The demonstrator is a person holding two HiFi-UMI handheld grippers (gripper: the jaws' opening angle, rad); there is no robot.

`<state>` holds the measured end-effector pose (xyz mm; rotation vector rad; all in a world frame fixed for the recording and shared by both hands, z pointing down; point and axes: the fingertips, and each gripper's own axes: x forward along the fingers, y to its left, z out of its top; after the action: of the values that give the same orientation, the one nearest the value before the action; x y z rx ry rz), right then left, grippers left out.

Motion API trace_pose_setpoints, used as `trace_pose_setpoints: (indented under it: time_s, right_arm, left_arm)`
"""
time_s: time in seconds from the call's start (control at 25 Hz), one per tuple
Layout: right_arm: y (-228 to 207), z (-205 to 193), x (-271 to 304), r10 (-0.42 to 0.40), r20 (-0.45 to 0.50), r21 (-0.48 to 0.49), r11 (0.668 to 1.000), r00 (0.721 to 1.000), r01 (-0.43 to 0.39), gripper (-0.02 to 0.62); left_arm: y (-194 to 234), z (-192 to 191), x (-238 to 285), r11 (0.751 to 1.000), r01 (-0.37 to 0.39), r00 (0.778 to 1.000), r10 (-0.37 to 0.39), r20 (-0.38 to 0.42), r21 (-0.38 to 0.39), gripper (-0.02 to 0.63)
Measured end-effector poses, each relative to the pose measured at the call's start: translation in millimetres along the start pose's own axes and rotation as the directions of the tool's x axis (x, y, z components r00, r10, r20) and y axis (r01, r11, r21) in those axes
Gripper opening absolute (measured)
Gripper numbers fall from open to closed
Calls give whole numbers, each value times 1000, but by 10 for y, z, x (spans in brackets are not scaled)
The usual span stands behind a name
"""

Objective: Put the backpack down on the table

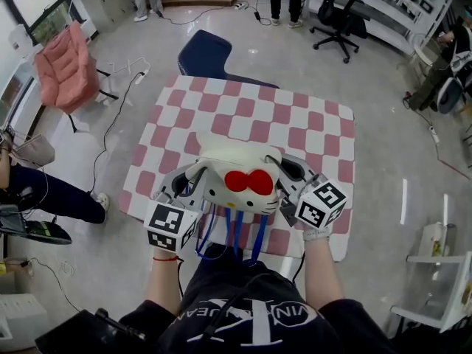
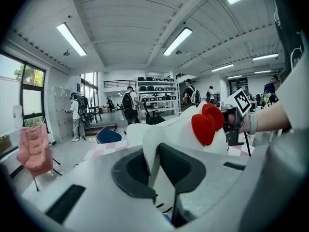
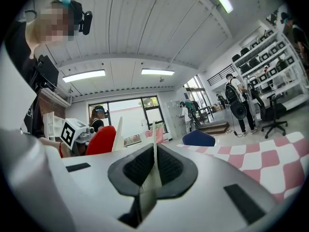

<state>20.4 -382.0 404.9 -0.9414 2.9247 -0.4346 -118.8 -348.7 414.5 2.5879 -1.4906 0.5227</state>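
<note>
A white cat-face backpack (image 1: 234, 174) with a red bow (image 1: 248, 181) and blue straps (image 1: 234, 238) hangs in the air over the near edge of the pink-and-white checked table (image 1: 310, 127). My left gripper (image 1: 190, 182) is shut on the backpack's left edge, where white fabric (image 2: 150, 154) sits pinched between the dark pads (image 2: 131, 170). On the other side, my right gripper (image 1: 289, 179) is shut on the right edge; a thin white fold (image 3: 155, 161) runs between its pads (image 3: 137, 168). The bow (image 2: 207, 122) faces up. The straps dangle toward my lap.
A navy chair (image 1: 209, 56) stands at the table's far side. A pink padded chair (image 1: 68, 66) is at the far left, with cables on the floor beside it. An office chair (image 1: 341, 22) and shelving are at the far right. People stand around the room.
</note>
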Motion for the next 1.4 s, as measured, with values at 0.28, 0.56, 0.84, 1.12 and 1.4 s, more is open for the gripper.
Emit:
trace_pose_setpoints:
  time_s: [0.28,0.56,0.84,1.12,1.4]
  right_arm:
    - [-298,24,194,-39,0,5,999,999,39,11]
    - [-549,54,334,-87,-2,1,996,996,87,11]
    - [-699,25,382,-119,19,24,993,993,118,11]
    - [-782,15,510,-121,19,32,992,993,120,11]
    - [-945,99,700,-102,57,23,995,993,101,11]
  left_arm:
    - [200,41,360,999,44,999,-44,-19,4,41]
    - [346,91,671,996,92,995,-92,-35,13,41]
    - [413,94,851,993,118,993,-117,-28,28,41]
    - [535,124,933,994,104,994,-103,-22,28,41]
    - [675,141,1053,996,92,996,-92,1,18,41]
